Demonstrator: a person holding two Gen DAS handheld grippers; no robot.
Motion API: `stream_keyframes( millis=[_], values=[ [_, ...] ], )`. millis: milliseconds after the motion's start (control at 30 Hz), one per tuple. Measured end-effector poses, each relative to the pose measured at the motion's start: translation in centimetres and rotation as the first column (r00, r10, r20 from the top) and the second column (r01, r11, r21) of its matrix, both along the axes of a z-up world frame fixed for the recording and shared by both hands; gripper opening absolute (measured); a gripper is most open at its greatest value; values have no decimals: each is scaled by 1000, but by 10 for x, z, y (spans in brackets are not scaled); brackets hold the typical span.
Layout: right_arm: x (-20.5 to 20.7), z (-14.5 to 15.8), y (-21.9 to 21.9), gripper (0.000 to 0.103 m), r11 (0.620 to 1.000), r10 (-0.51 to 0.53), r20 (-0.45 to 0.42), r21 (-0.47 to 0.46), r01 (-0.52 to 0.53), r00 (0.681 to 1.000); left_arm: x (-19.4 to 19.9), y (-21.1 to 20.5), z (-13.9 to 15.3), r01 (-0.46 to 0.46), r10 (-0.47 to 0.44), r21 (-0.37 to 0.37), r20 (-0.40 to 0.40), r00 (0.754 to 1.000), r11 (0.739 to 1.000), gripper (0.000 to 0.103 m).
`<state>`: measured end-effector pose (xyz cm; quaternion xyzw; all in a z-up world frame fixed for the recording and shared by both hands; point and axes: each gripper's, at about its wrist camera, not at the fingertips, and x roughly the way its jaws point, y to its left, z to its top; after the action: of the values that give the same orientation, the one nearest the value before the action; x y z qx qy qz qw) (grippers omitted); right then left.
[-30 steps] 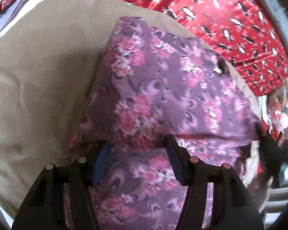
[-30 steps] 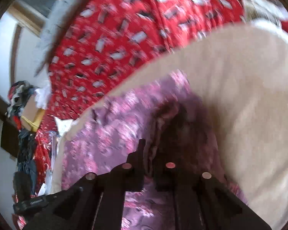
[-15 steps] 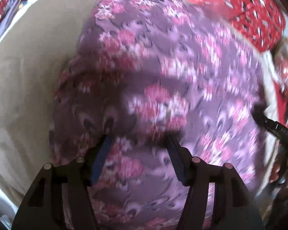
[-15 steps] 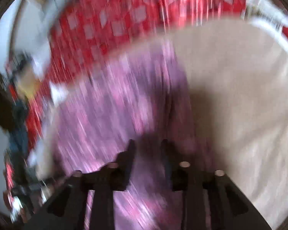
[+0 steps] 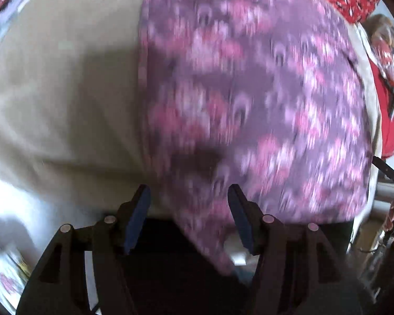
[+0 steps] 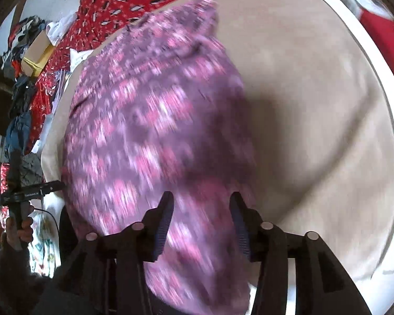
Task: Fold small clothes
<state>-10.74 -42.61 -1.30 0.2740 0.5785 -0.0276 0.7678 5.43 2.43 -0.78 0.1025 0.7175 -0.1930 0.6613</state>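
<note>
The purple floral garment [image 5: 249, 99] lay spread on the beige cloth-covered table [image 5: 60, 92], its near hem hanging over the edge. The left gripper [image 5: 189, 210] stood open above that hem. The right gripper [image 6: 201, 215] was opening, releasing the fabric to settle flat.

The garment [image 5: 249, 92] lies on the surface [image 5: 65, 92], under and ahead of both hand-held grippers; bare surface beside it.

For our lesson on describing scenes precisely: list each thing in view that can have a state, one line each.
Purple floral garment: spread on the beige surface, near edge overhanging.
Left gripper: open, garment edge between the jaws, unpressed.
Right gripper: jaws opening, above the garment.
</note>
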Motion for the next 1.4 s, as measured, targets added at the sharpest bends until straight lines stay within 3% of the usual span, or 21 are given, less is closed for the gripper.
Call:
stream_keyframes(
  millis=[67,167,267,433,467,500,533,600,667,767,900,1067,1233,1400],
  values=[
    [-25,-9,-2,50,999,-31,-20,12,31,999,-15,5,-11,13,-13,9,-32,999,1000,60],
    [-53,-25,-6,50,988,-94,-1,121,93,996,-33,8,-26,33,-31,20,-82,996,999,60],
    [-72,-35,1,50,968,-129,29,222,119,991,-49,4,-27,80,-78,48,-48,996,996,67],
    [-74,-41,13,49,962,-127,51,251,111,991,-79,-24,-36,126,-126,109,-4,992,986,66],
    [-75,-40,14,49,963,-122,57,249,104,991,-94,-36,-39,130,-131,105,1,991,986,46],
    [-75,-37,17,46,966,-109,67,243,90,992,-107,-39,-42,135,-133,88,-21,991,987,5],
    [-74,-34,20,43,969,-98,74,236,78,992,-115,-41,-50,132,-127,66,-78,989,989,4],
    [-74,-30,26,13,974,-61,90,221,40,994,-124,-40,-59,117,-110,61,-100,989,991,2],
    [-73,-22,34,11,983,-36,114,183,15,993,-131,-34,-58,104,-100,42,-85,991,994,2],
    [-75,-1,41,9,981,-37,183,193,1,982,-121,-13,-34,23,-36,-127,-101,994,992,2],
    [-73,35,40,9,967,-81,312,256,-2,947,-106,2,13,-51,35,-331,-54,998,942,2],
    [-55,61,33,9,939,-161,408,344,12,899,-62,21,38,-145,142,-492,-45,989,859,2],
    [-15,66,21,9,923,-212,422,382,39,881,5,56,40,-260,252,-536,-90,963,803,2],
    [33,65,0,9,912,-263,428,403,78,864,68,52,46,-330,331,-547,-99,938,769,2]
  ],
)
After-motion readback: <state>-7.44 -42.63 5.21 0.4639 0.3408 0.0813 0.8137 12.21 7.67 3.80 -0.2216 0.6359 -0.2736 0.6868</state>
